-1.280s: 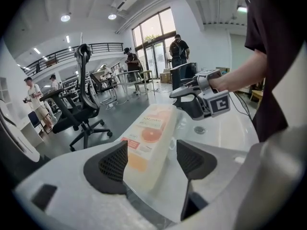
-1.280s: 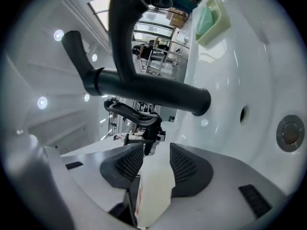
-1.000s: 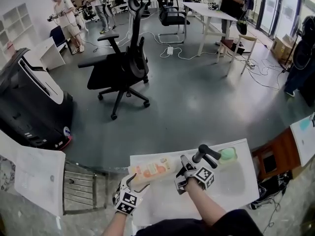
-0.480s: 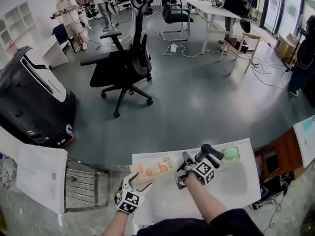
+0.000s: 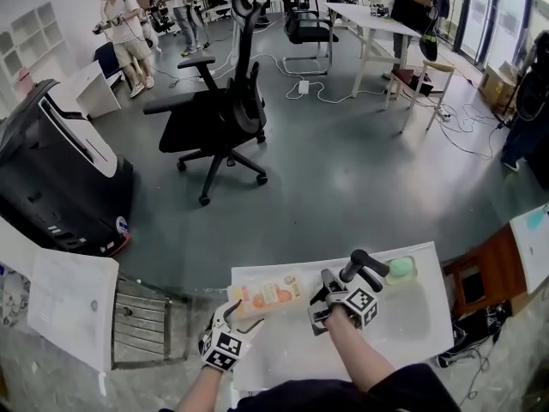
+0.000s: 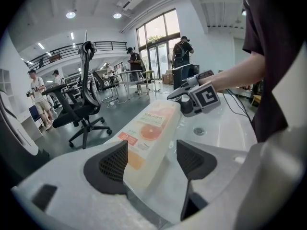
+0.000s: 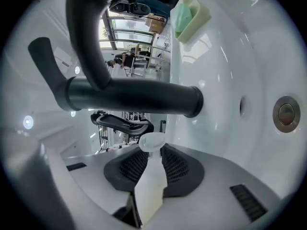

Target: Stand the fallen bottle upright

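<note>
A pale bottle with an orange picture on it lies on its side on the white bench, on the flat part to the left of the sink. Its top end points at the black tap, and its bottom end points at the left gripper. The left gripper's 2 fingers are wide apart. The bottom of the bottle sits between them, but 1 finger is clear of it, so they do not squeeze it. The right gripper reaches in from the sink side, close to the tap. Its 2 fingers are closing, and the bottle's thin top with its white cap is between them, touching both. A green soap dish sits at the far edge of the bench, just beside the tap. The sink's round drain shows in the right gripper view. Past the bench is a grey floor with a black office chair, and people stand far off.
</note>
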